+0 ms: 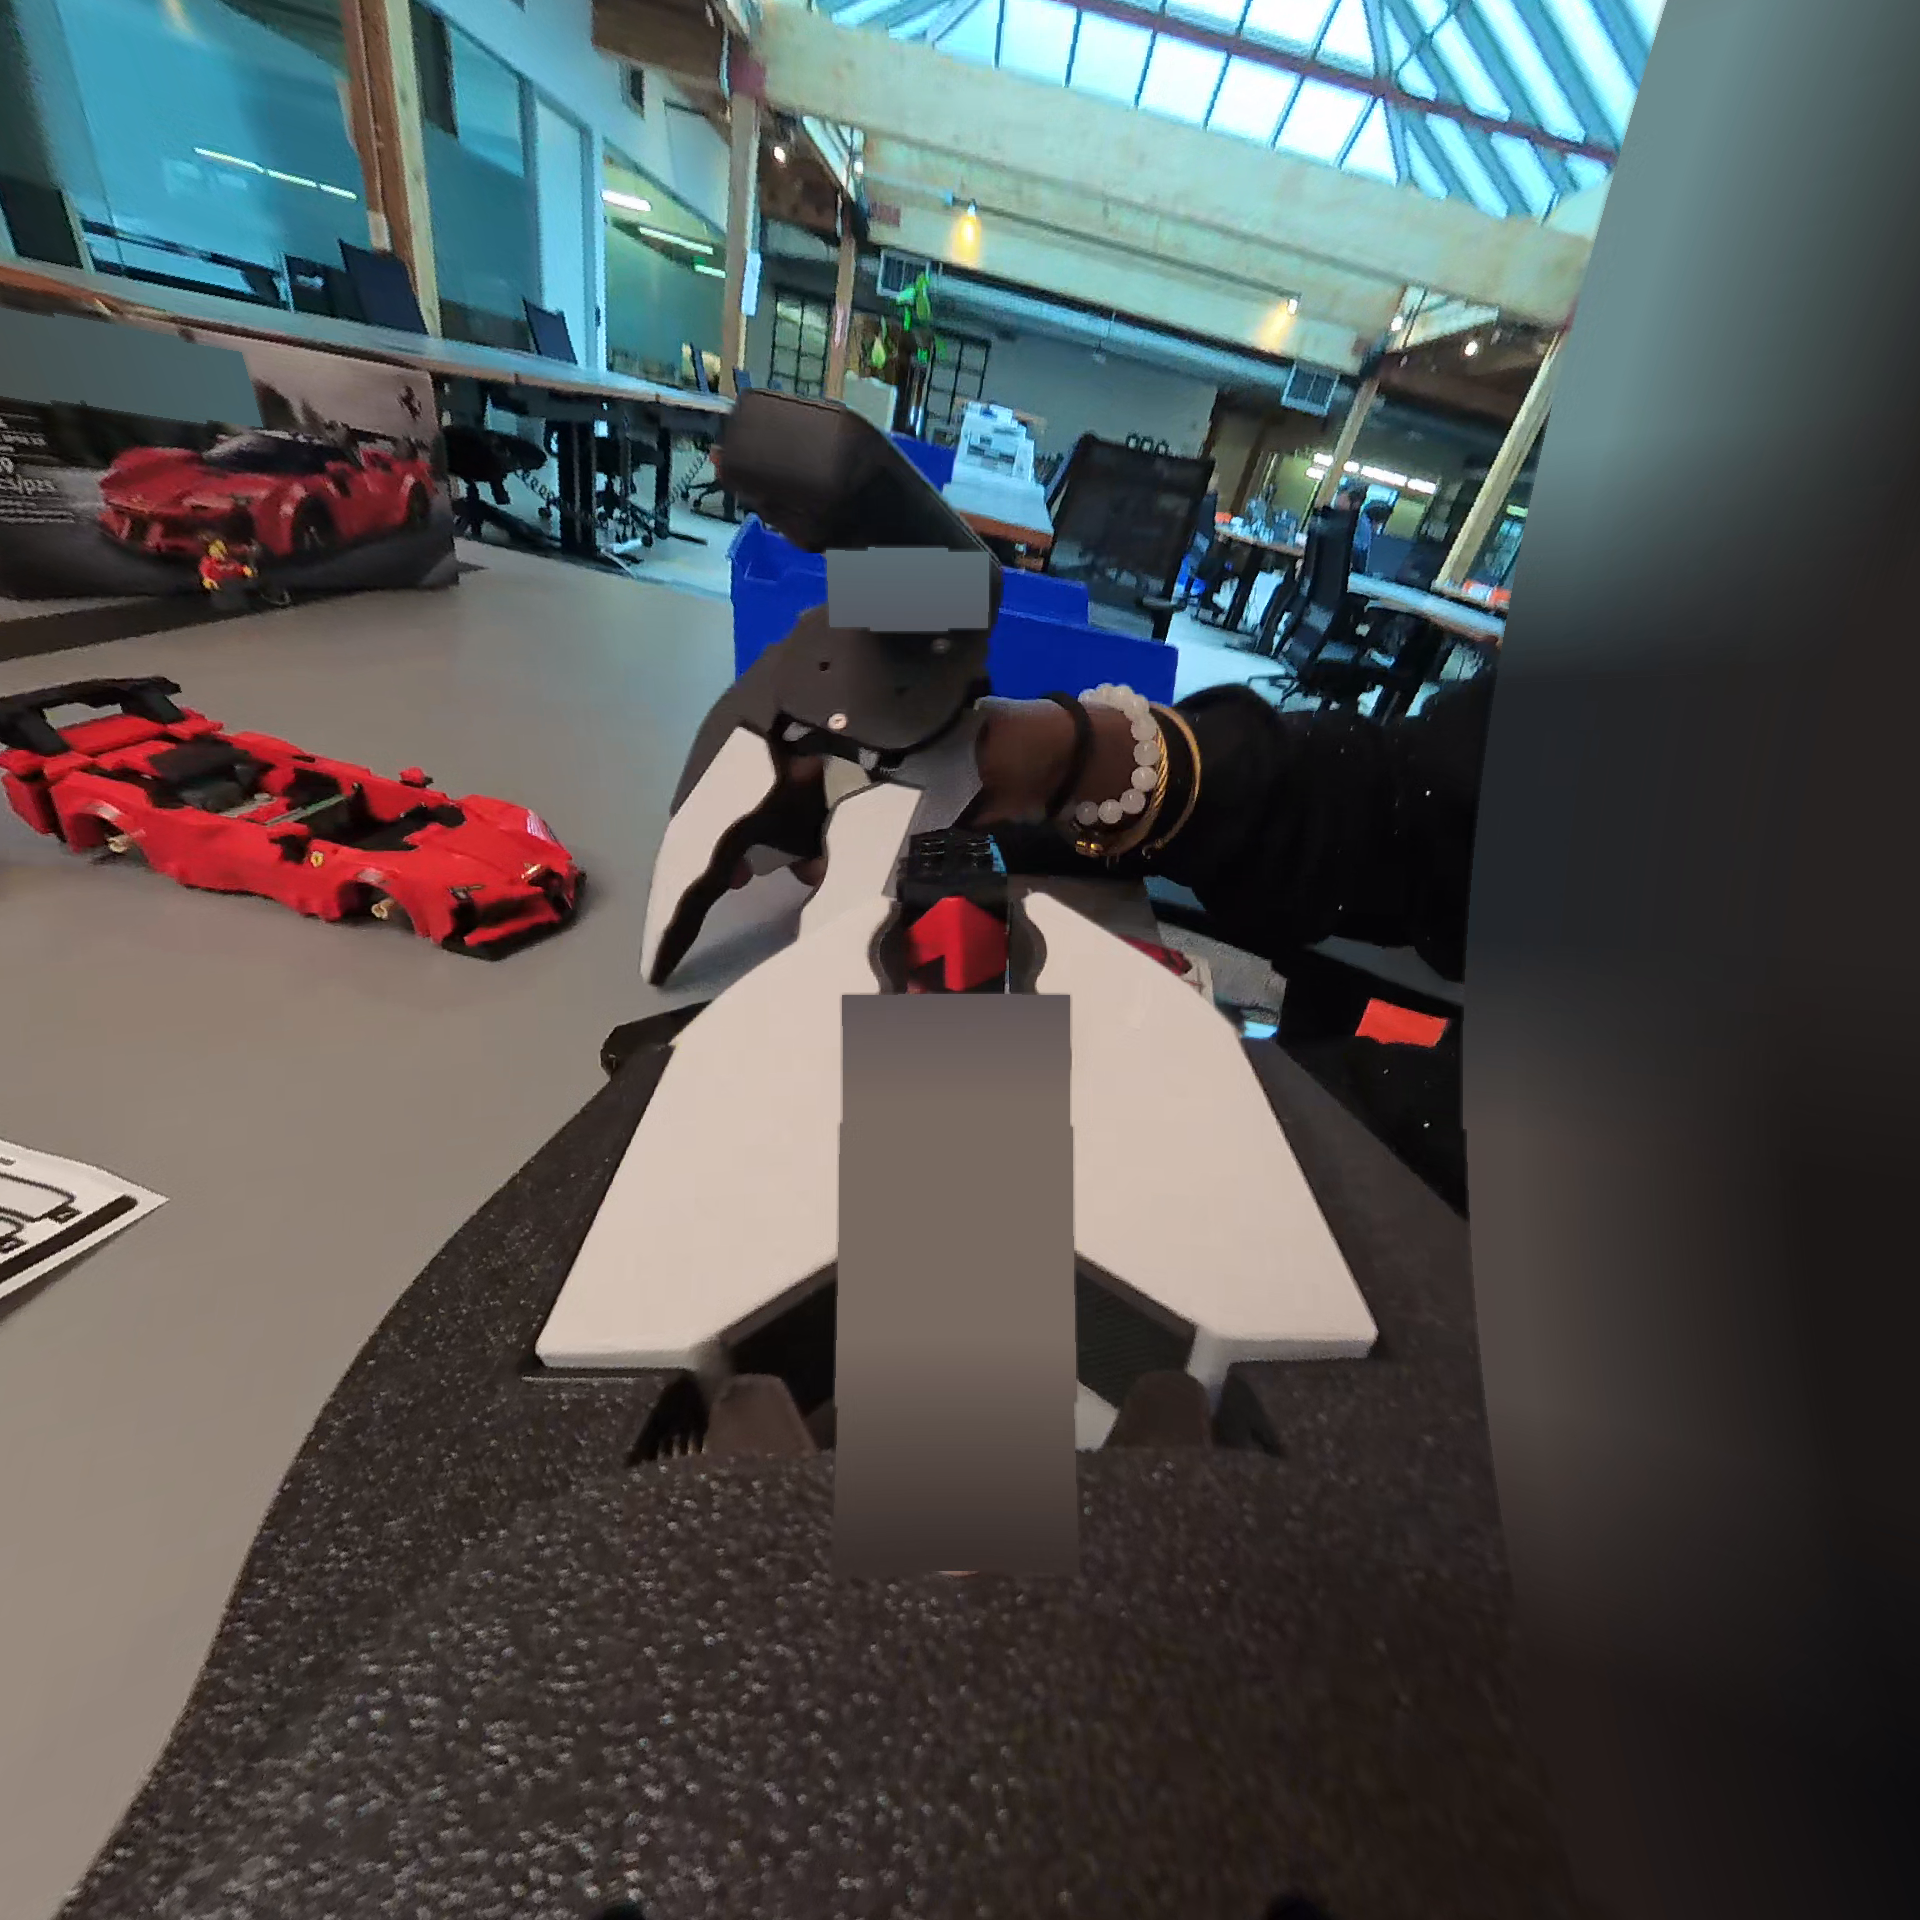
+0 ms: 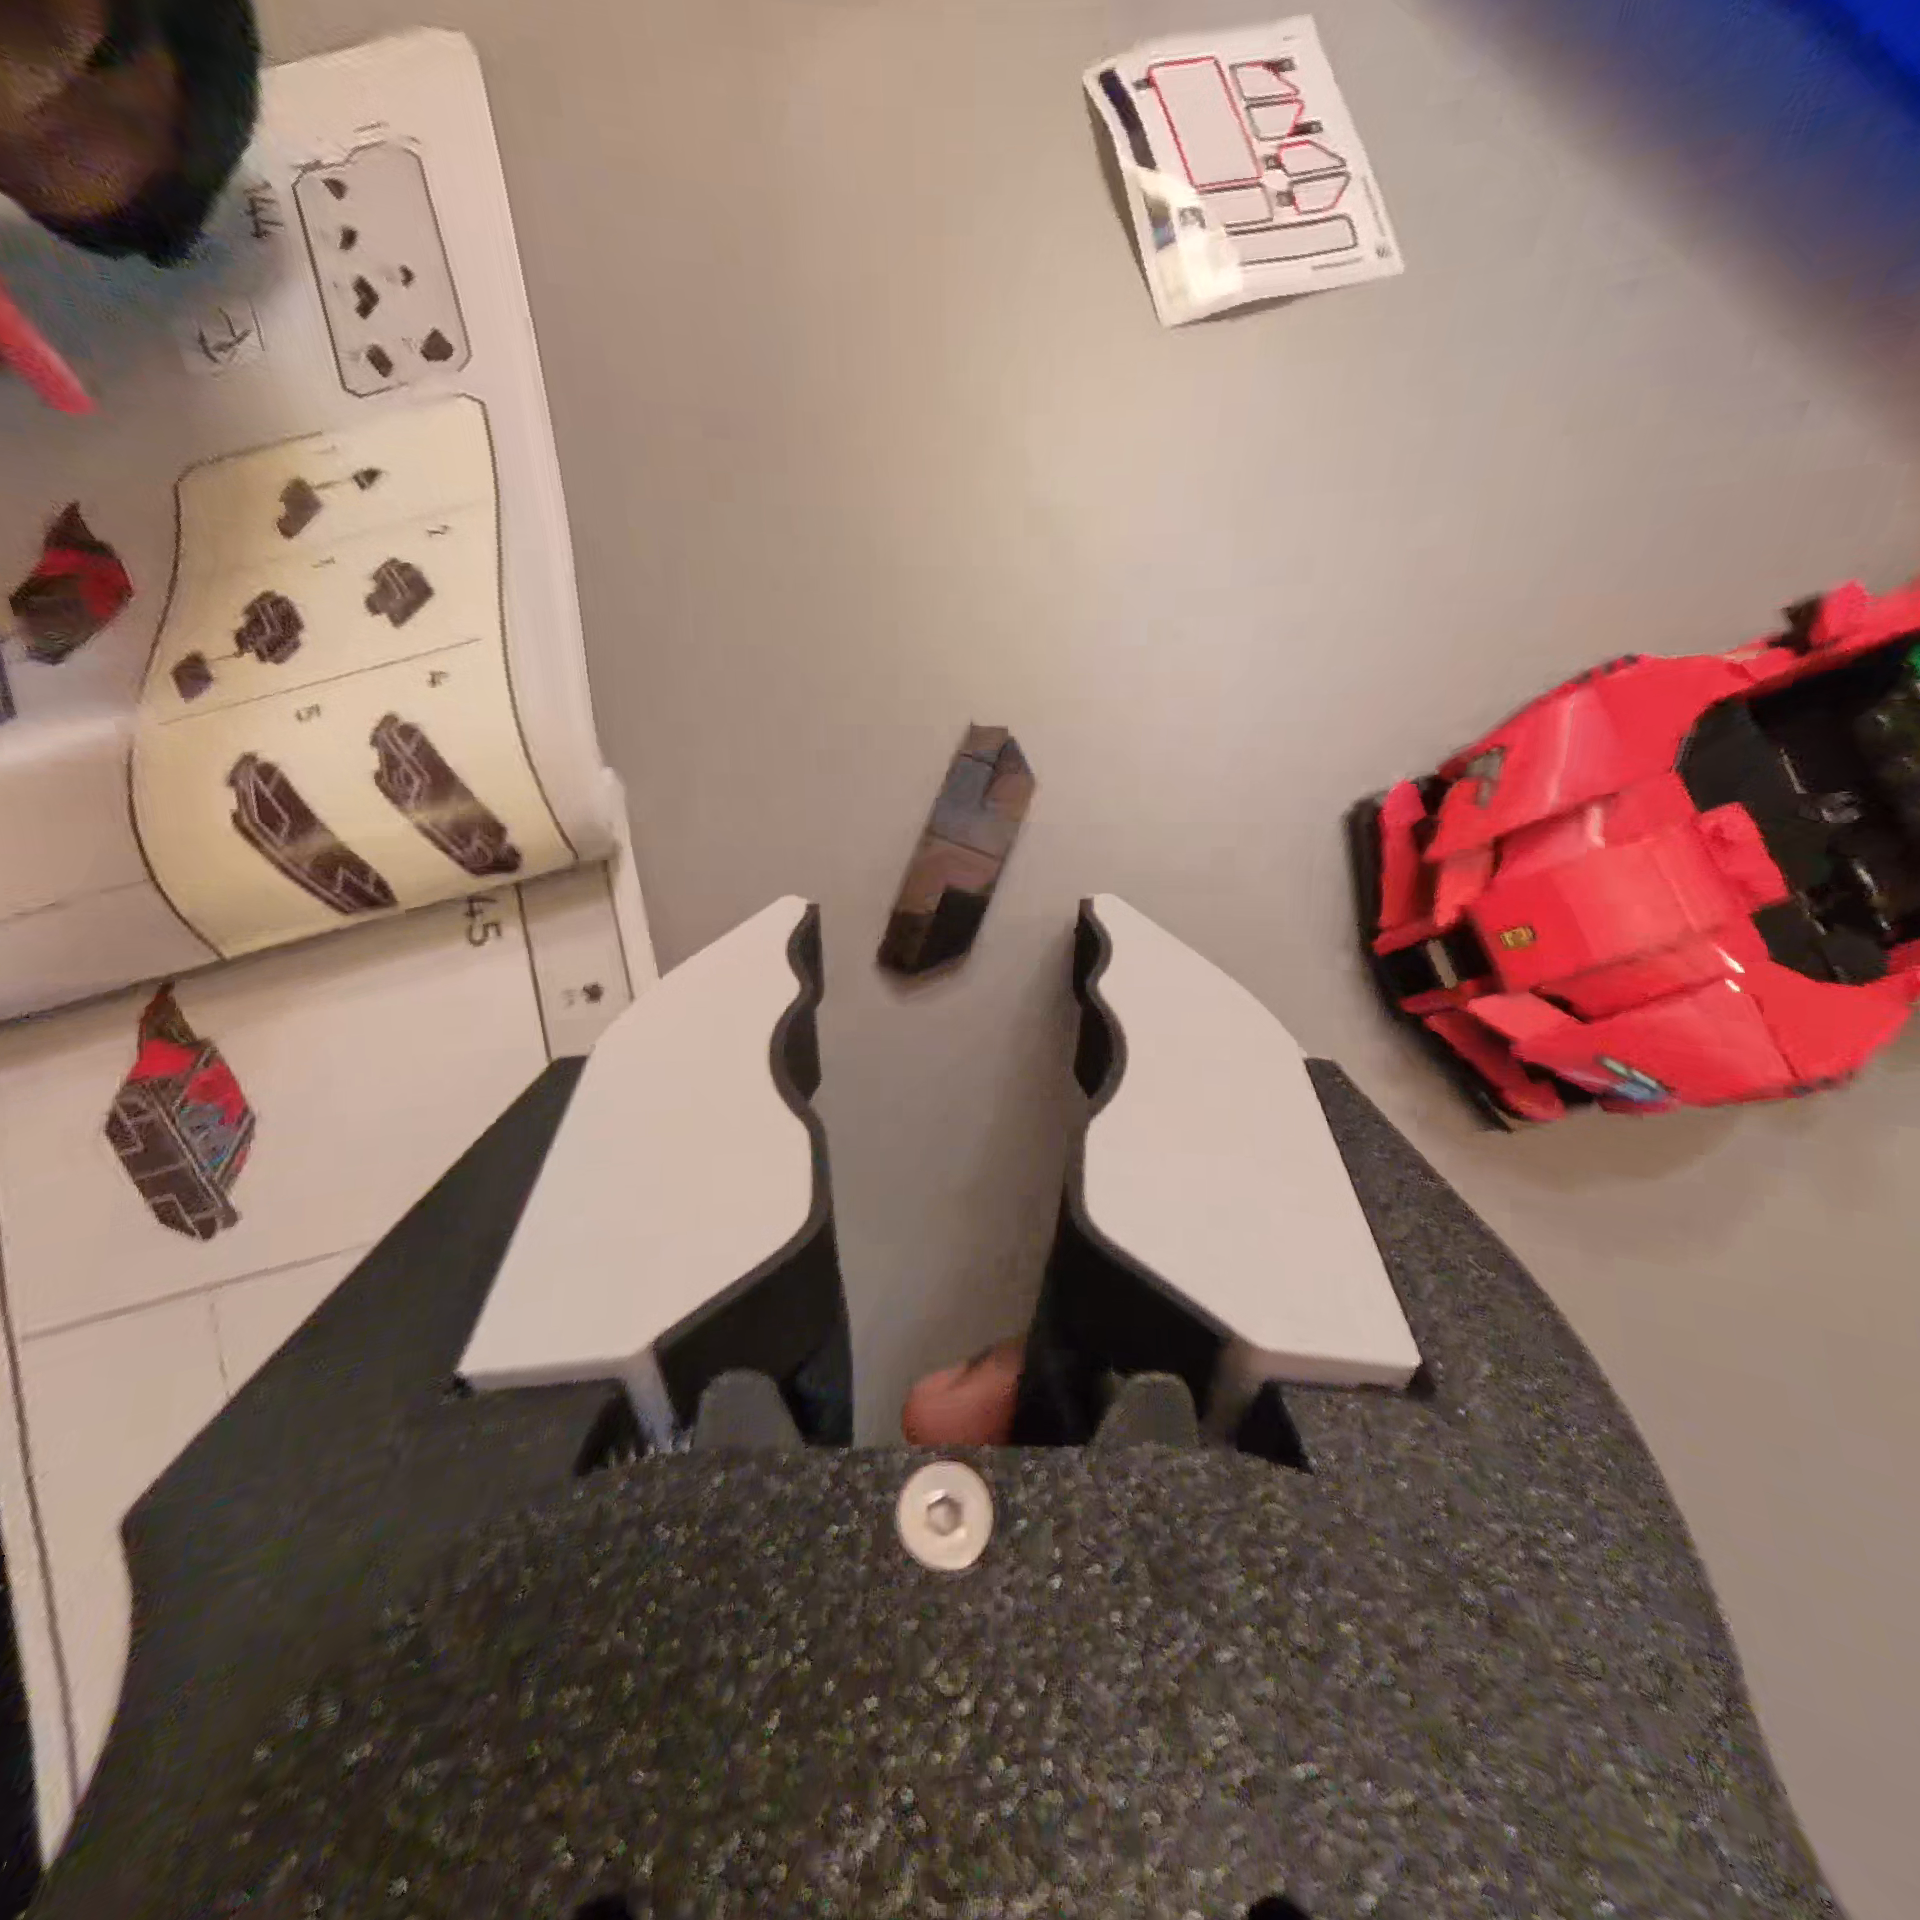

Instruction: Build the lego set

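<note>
- Left tongs point(image 1: 940, 961) are clamping a red-and-black lego sub-assembly point(image 1: 951, 935).
- Right tongs point(image 2: 945, 935) are gaping wide, hovering over a dark lego piece point(image 2: 958, 852) lying on the bench point(image 2: 831, 416), left of the red lego car point(image 2: 1662, 914).
- Risk: closing off-centre, they may be nudging the slanted piece away.

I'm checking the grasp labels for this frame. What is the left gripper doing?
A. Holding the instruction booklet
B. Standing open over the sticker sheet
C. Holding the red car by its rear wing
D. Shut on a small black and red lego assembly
D: in the left wrist view the left gripper has its white fingers closed against the small black and red lego assembly, held above the grey table.
</note>
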